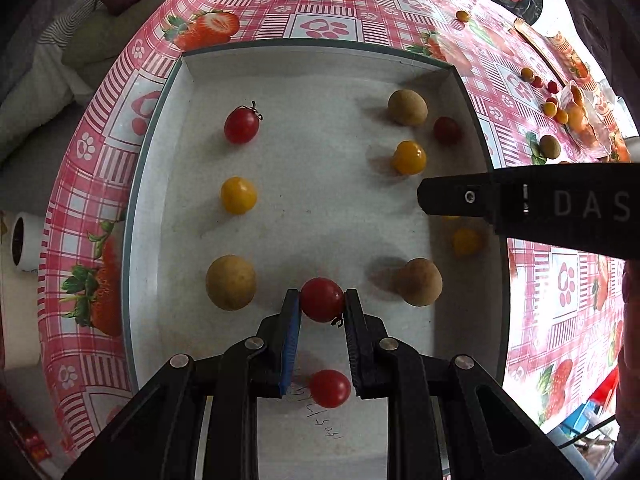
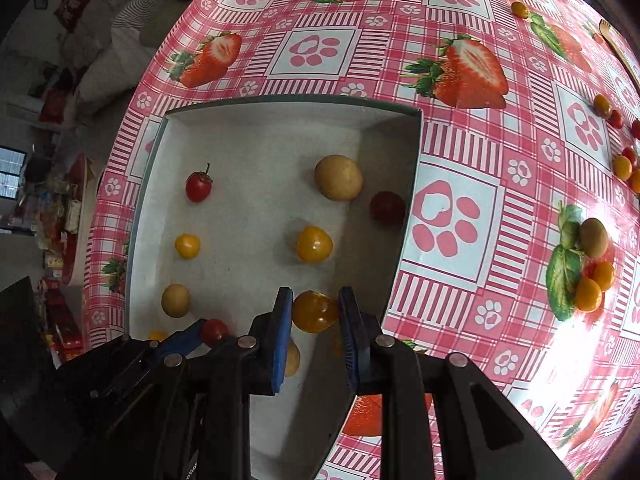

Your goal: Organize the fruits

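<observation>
A white shallow box (image 1: 312,60) lies on the strawberry tablecloth and holds several fruits in two columns. My left gripper (image 1: 322,300) is shut on a red cherry tomato (image 1: 322,299) above the box's near middle. Another red tomato (image 1: 330,388) lies below it on the box floor. My right gripper (image 2: 314,310) is shut on a yellow cherry tomato (image 2: 314,312) over the box's right side. The right gripper also shows in the left wrist view as a black bar (image 1: 520,204). In the box lie red (image 1: 241,125), yellow (image 1: 238,195) (image 1: 409,157) and tan round fruits (image 1: 231,282) (image 1: 418,282) (image 1: 407,107).
Loose fruits lie on the tablecloth to the right: a tan one (image 2: 594,232), orange ones (image 2: 588,294) and several small red and yellow tomatoes (image 2: 622,166). A clear bag of fruit (image 1: 584,120) sits at the far right. The table edge (image 1: 48,240) drops off at left.
</observation>
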The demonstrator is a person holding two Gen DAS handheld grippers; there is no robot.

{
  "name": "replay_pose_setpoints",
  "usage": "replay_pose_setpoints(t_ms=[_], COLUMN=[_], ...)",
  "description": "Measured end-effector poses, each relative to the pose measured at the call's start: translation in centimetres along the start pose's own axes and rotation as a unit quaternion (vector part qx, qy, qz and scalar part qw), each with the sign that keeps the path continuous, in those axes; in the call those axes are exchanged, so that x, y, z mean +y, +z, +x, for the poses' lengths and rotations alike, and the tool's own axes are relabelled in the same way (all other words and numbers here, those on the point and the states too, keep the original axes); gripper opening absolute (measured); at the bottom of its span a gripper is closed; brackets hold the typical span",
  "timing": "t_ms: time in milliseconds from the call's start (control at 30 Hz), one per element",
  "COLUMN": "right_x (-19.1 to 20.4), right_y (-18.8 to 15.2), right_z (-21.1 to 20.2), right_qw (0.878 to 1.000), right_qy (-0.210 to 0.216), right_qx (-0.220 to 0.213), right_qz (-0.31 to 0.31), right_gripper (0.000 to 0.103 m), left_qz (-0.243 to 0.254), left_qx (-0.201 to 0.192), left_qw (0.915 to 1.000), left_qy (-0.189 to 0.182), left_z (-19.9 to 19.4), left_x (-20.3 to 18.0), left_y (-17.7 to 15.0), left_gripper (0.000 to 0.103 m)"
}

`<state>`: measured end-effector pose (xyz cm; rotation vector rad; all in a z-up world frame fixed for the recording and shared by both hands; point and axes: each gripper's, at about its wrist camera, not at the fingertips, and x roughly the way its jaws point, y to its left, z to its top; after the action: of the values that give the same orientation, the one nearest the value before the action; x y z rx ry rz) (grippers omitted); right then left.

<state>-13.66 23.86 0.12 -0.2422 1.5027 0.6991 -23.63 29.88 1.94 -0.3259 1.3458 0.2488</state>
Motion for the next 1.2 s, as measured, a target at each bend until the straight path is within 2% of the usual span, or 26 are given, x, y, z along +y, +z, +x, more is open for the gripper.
replay_pose_setpoints(t_ms=[167, 267, 367, 433, 467, 500, 533, 567, 700, 767, 800, 833, 900, 967, 1100, 1200], right_x=[0.3, 0.8, 0.7, 0.6, 0.6, 0.6, 0.6, 0.7, 0.7, 0.9, 0.9, 0.9, 1.1, 1.0, 1.5, 2.0], right_y=[0.4, 0.7, 0.8, 0.6, 0.6, 0.4, 0.2, 0.0, -1.5, -2.5, -2.9, -3.4, -4.1, -4.9, -6.0, -6.5], right_z=[1.8, 1.9, 1.4, 0.3, -0.4, -1.1, -1.8, -2.6, -5.1, -6.1, -6.5, -7.0, -7.9, -8.8, -10.1, -10.9], right_qw=[1.0, 1.0, 1.0, 1.0, 1.0, 1.0, 1.0, 1.0, 1.0, 1.0, 1.0, 0.999, 0.999, 0.998, 0.996, 0.995], right_qy=[-0.014, -0.022, -0.009, -0.006, 0.001, 0.005, 0.007, 0.008, -0.001, -0.009, -0.015, -0.021, -0.036, -0.052, -0.075, -0.089], right_qx=[0.019, 0.016, 0.018, 0.012, 0.009, 0.005, 0.0, -0.006, -0.018, -0.022, -0.023, -0.024, -0.027, -0.031, -0.042, -0.044], right_qz=[-0.004, -0.015, -0.008, -0.005, -0.003, 0.0, 0.002, 0.003, 0.006, 0.005, 0.004, 0.002, -0.004, -0.011, -0.023, -0.027], right_gripper=[0.025, 0.027, 0.027, 0.04, 0.046, 0.057, 0.063, 0.066, 0.078, 0.08, 0.081, 0.083, 0.084, 0.086, 0.103, 0.103], left_qz=[0.003, 0.003, 0.0, 0.001, 0.002, 0.001, 0.0, -0.001, 0.001, 0.003, 0.004, 0.005, 0.004, 0.004, 0.006, 0.004], left_qx=[0.0, 0.003, 0.002, 0.004, 0.004, 0.002, -0.005, -0.016, -0.02, -0.026, -0.028, -0.028, -0.032, -0.037, -0.049, -0.036], left_qw=[1.0, 1.0, 0.9998, 0.9994, 0.9994, 0.9993, 0.9992, 0.9989, 0.9993, 0.9991, 0.999, 0.999, 0.999, 0.9984, 0.9962, 0.9967], left_qy=[0.002, 0.007, 0.02, 0.033, 0.036, 0.037, 0.041, 0.044, 0.031, 0.032, 0.035, 0.035, 0.03, 0.041, 0.072, 0.073], left_z=[0.1, 0.0, -0.5, -0.9, -1.2, -1.6, -2.1, -2.7, -4.1, -4.9, -5.3, -5.6, -6.4, -7.2, -8.3, -8.8], left_x=[-0.1, -0.2, 0.1, 0.2, 0.2, 0.3, 0.3, 0.4, 0.5, 0.6, 0.5, 0.5, 0.9, 0.9, 0.8, 0.9], left_y=[-0.2, -0.2, -0.2, -0.3, -0.4, -0.5, -0.6, -0.8, -1.1, -1.3, -1.5, -1.6, -1.9, -1.7, -1.6, -1.4], left_gripper=[0.023, 0.023, 0.024, 0.024, 0.027, 0.049, 0.078, 0.085, 0.086, 0.087, 0.09, 0.103, 0.103, 0.103, 0.103, 0.103])
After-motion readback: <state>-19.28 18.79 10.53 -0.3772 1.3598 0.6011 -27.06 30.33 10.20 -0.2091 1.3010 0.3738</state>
